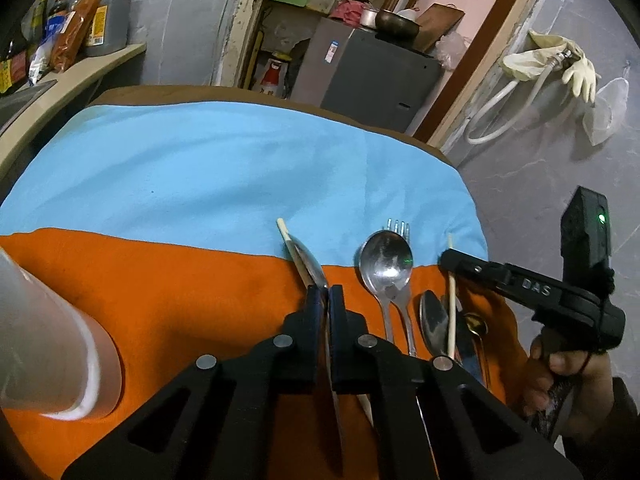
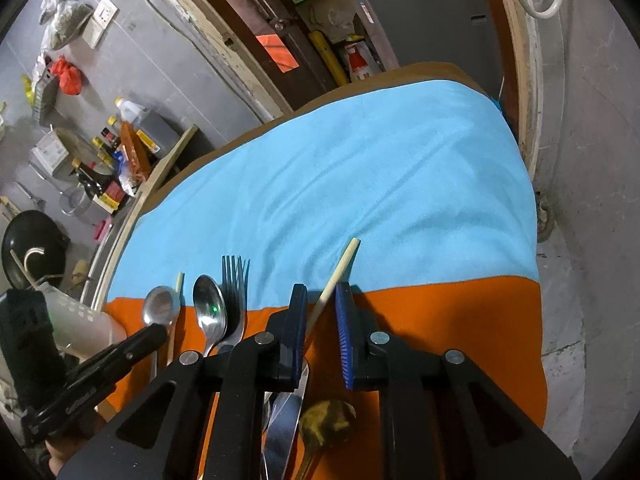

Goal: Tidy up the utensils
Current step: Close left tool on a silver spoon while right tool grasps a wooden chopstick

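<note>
Right wrist view alone shows gold spoon bowl — right claw agape

Past my table's far edge stands a grey metal cabinet; a dark round bowl sits on top of it. Right of that cabinet, pale rubber gloves and a white hose hang on the wall. Left of it, sauce bottles crowd a beige counter.

Cloth far half: I see plain sky blue.
Cloth near half: solid orange.
Cup: frosted white.
Spoon: shiny silver.
Chopstick: pale wood.
Right gripper: black, with ribbed blue pads.
Small spoon: dull gold.
</note>
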`<act>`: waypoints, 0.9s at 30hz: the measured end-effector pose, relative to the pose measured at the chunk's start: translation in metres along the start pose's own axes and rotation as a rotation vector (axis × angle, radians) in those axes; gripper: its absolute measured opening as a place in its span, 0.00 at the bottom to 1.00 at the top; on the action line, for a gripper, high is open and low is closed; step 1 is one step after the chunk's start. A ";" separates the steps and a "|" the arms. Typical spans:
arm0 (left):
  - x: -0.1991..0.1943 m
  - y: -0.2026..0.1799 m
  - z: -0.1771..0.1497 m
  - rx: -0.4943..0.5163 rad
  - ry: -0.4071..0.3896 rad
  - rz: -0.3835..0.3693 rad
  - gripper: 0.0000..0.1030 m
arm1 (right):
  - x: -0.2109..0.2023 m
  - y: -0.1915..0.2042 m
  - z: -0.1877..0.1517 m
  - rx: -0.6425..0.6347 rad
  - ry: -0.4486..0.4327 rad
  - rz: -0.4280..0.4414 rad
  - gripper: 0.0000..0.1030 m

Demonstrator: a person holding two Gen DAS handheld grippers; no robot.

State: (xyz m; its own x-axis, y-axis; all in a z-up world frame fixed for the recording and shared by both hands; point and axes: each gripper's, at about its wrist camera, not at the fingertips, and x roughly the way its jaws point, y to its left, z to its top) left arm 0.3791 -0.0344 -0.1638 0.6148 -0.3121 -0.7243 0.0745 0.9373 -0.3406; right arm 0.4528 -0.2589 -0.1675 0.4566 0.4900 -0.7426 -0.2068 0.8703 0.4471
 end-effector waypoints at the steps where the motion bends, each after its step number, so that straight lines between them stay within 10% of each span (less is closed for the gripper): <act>1: -0.001 -0.001 -0.001 0.003 -0.003 -0.003 0.00 | 0.000 0.001 0.000 -0.007 0.002 -0.008 0.12; 27: 0.005 -0.001 0.009 -0.001 0.032 -0.041 0.00 | -0.021 -0.007 -0.020 0.118 -0.044 0.090 0.03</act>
State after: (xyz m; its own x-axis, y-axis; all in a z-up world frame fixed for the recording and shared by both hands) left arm 0.3890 -0.0352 -0.1616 0.5857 -0.3551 -0.7286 0.0985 0.9234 -0.3709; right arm 0.4274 -0.2743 -0.1645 0.4790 0.5604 -0.6756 -0.1463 0.8099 0.5680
